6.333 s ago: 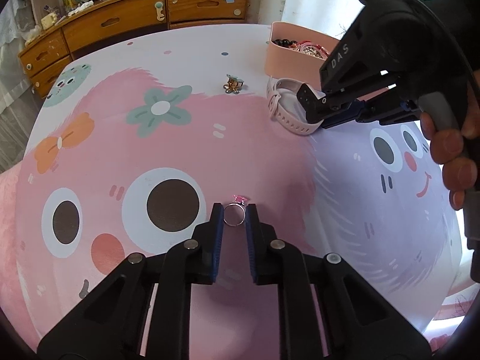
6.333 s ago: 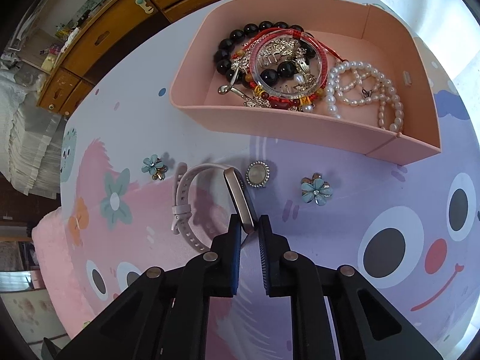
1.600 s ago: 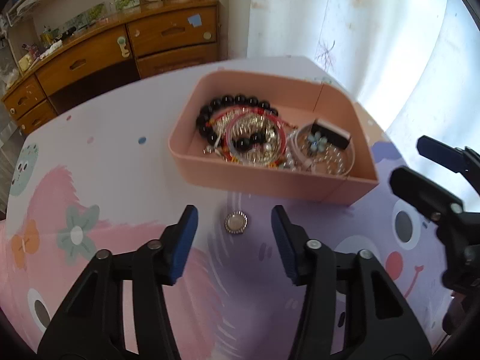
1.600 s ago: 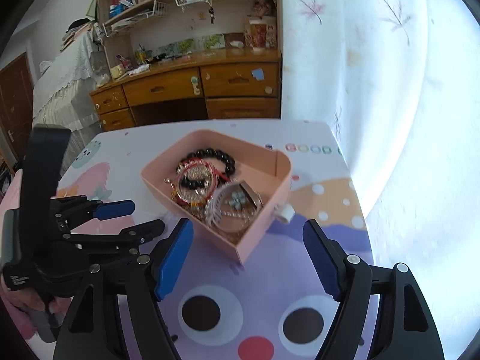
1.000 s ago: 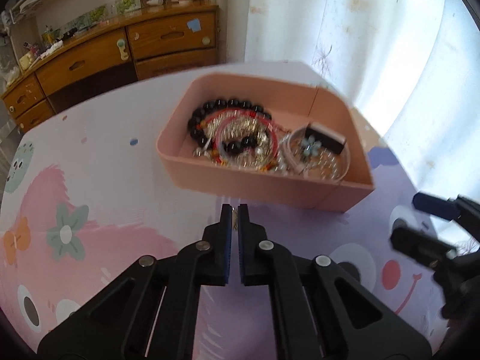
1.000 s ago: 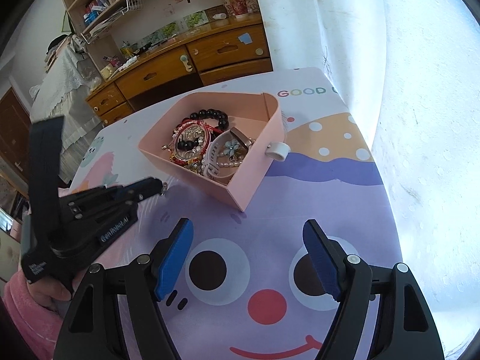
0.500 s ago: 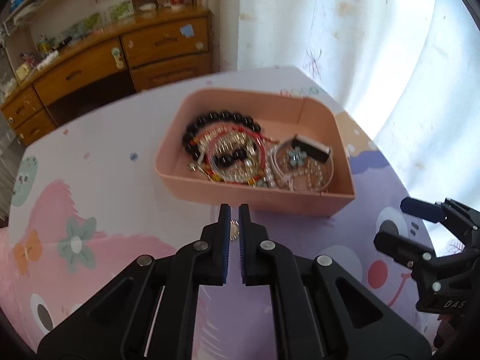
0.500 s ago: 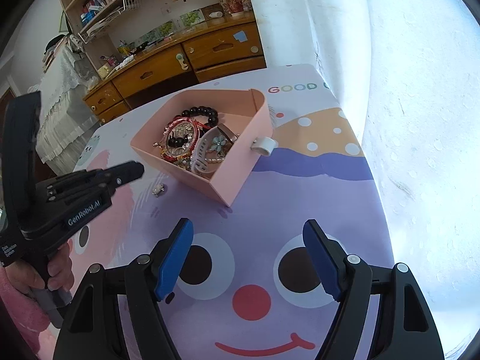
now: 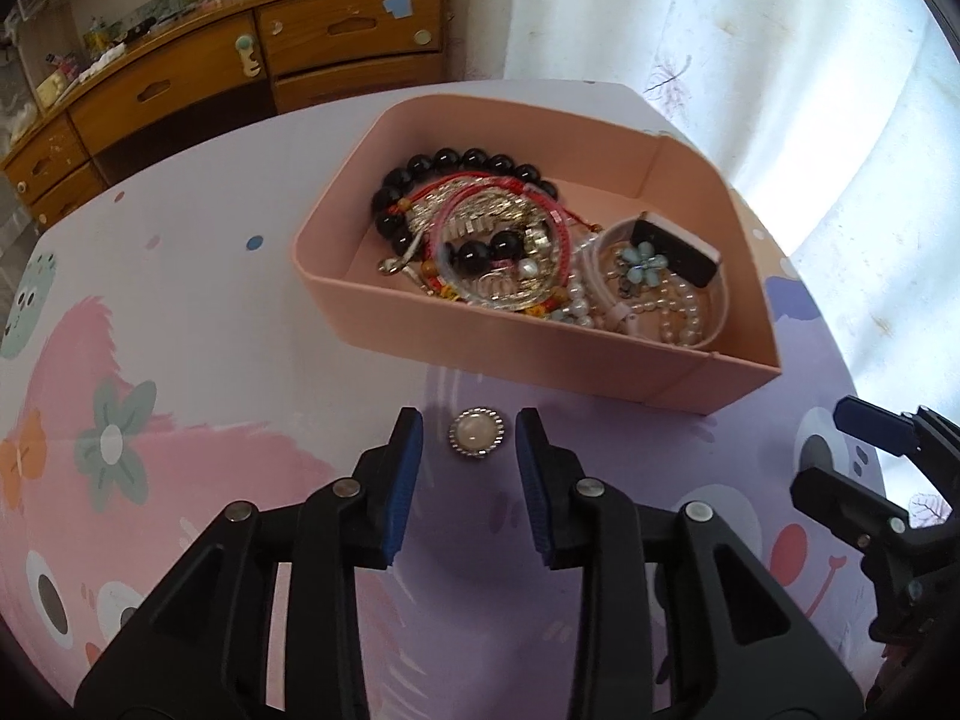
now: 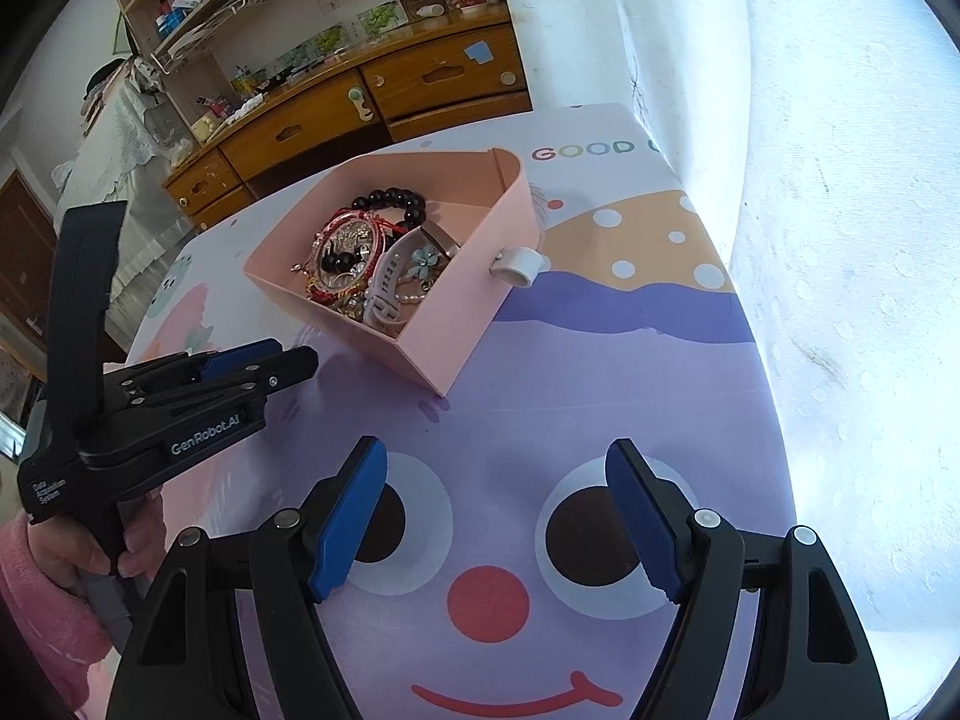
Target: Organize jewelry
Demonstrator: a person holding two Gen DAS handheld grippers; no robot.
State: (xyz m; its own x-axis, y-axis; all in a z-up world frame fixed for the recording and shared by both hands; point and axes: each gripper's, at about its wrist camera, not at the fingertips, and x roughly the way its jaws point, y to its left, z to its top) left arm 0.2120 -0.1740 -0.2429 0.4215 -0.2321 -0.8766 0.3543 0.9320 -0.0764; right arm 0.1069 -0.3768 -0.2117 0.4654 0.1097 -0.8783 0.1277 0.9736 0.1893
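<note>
Brooch [image 9: 477, 440] flat on table [image 9: 198, 324], lower centre of frame, just below pink box [image 9: 540, 354]. Left gripper [image 9: 469, 450] jaws apart, straddling it, not touching. Advice: drop lower, centre, pinch rim edges; thin, likely slips. Right gripper [image 10: 497, 519] jaws wide apart, empty.

brooch [image 9: 478, 432] on worktop [image 9: 210, 324], between left gripper [image 9: 468, 441] jaws | tray [image 9: 540, 354] just behind brooch, bracelets [image 9: 480, 228] in it | right gripper [image 10: 498, 516] right of left gripper

Left claw [image 9: 468, 459] straddles brooch [image 9: 477, 439] w/ gaps each side; pink tray [image 9: 540, 354] wall blocks just ahead.
</note>
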